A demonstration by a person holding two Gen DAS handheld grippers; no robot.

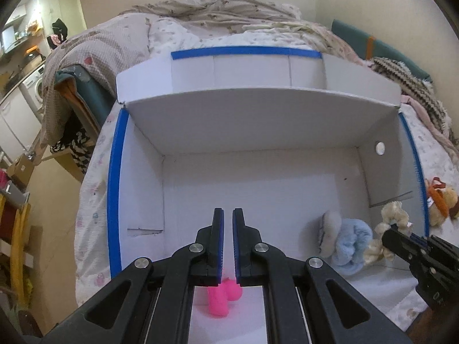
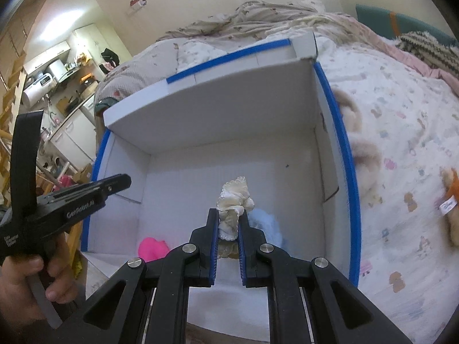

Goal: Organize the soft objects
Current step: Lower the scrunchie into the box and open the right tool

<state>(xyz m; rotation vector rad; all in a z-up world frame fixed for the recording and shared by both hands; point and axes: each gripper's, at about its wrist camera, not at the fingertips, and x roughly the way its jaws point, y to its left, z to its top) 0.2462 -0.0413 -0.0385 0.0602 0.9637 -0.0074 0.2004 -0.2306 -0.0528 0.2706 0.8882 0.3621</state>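
A white box with blue-taped rims lies open on the bed. Inside it lie a pink soft object near the front and a light blue fluffy scrunchie with a grey-white one beside it. My left gripper is nearly shut and empty, above the pink object. My right gripper is shut on a cream scrunchie and holds it over the box, next to the blue one.
A plush bear with an orange ribbon lies on the patterned bed cover right of the box. Crumpled blankets are piled behind. The box's far flap stands raised. Kitchen furniture is at the left.
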